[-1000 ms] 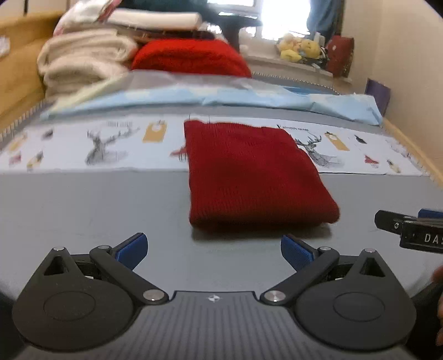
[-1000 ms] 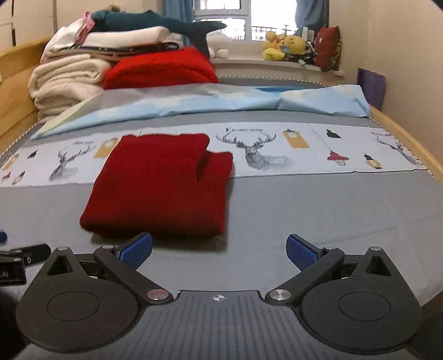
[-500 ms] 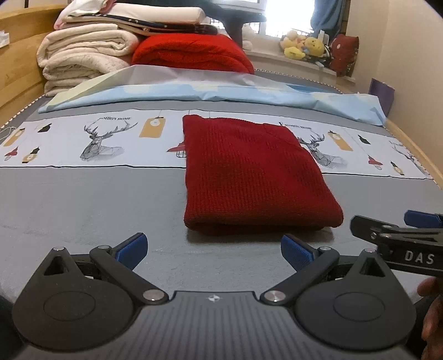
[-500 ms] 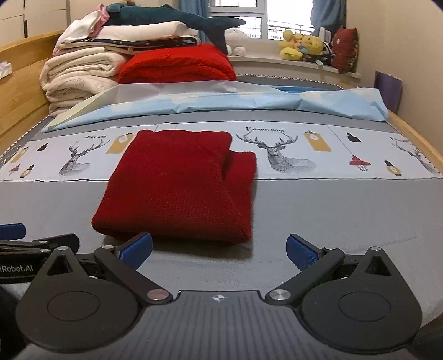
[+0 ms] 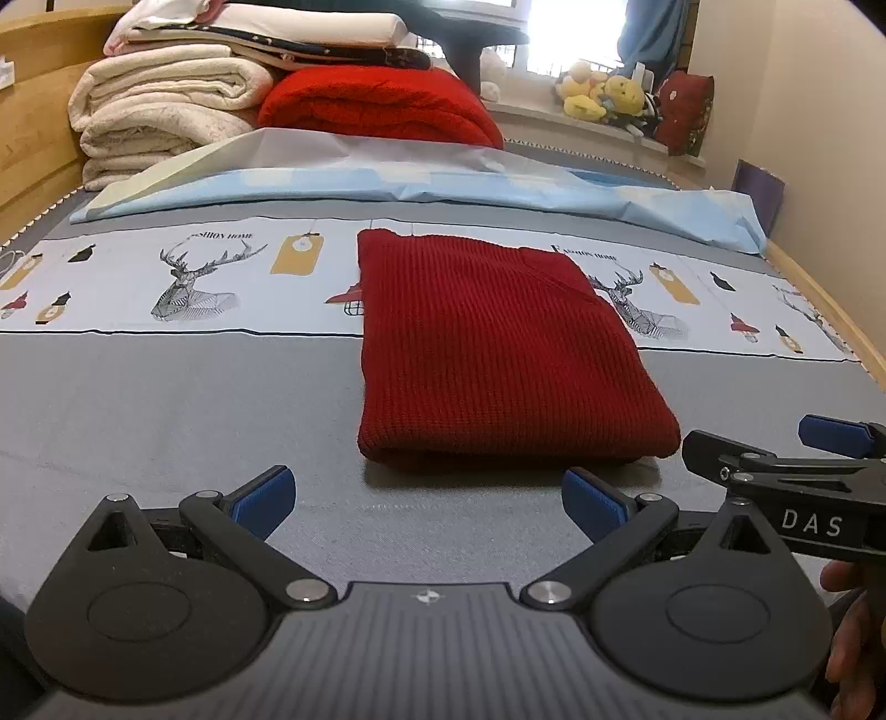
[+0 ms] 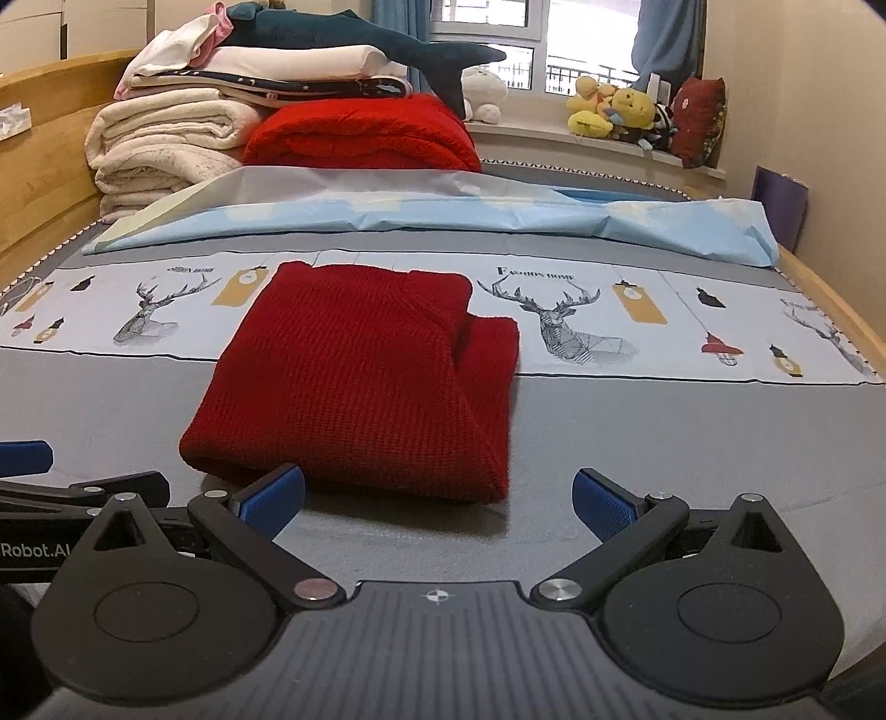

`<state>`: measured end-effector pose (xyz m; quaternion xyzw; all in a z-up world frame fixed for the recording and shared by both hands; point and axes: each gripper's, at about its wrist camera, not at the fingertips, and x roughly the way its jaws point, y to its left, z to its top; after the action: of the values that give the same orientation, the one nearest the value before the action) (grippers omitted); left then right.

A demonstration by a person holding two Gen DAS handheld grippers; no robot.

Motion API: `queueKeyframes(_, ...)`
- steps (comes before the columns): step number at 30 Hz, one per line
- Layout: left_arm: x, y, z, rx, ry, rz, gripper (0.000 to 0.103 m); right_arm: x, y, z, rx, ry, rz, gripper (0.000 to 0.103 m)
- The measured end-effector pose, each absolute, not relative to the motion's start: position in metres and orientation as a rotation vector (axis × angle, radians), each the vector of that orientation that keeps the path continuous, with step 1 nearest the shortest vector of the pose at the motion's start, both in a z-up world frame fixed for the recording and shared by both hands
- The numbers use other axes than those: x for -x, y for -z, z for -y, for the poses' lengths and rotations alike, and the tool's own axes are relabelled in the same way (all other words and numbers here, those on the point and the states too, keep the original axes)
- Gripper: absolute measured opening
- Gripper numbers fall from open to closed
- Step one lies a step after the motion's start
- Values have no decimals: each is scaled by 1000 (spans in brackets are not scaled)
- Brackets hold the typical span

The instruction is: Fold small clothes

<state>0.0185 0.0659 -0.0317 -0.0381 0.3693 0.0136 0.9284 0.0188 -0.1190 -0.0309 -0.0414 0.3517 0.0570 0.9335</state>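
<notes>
The left tongs (image 5: 425, 493) are spread wide, their blue pads apart and holding nothing, low over the grey bed sheet (image 5: 166, 421). The right tongs (image 6: 437, 495) are spread just as wide and also empty. Each shows at the edge of the other's view: the right tongs come in from the right side of the left wrist view, with part of a hand (image 5: 850, 626) under them, and the left tongs come in from the left side of the right wrist view.

A dark red knitted sweater (image 5: 498, 354) lies folded into a thick rectangle on the bed, just ahead of both tongs and not touched by either. Its near half rests on the grey sheet and its far half on a pale printed strip with deer heads (image 6: 559, 327). From the right wrist view, a folded part, probably a sleeve (image 6: 487, 354), shows along its right side.

Behind the sweater lies a light blue cloth (image 6: 498, 216). Further back are a stack of cream blankets (image 6: 160, 144), a bright red blanket (image 6: 360, 133) and a dark plush shark (image 6: 365, 41). Stuffed toys (image 6: 614, 113) sit on the window sill.
</notes>
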Motion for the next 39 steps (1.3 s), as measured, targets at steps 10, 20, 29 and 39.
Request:
queueKeyframes(10, -19, 32, -66, 82, -28, -756, 103, -19, 31, 119, 92, -112, -716, 102)
queueKeyframes(20, -20, 33, -68, 85, -25, -760, 103, -19, 30, 116, 99, -112, -711, 102)
queueKeyframes(29, -19, 32, -67, 87, -22, -755, 103, -19, 30, 116, 104, -114, -707, 102)
queueKeyframes(39, -19, 32, -67, 87, -23, -756, 103, -19, 30, 115, 104, -113, -707, 102)
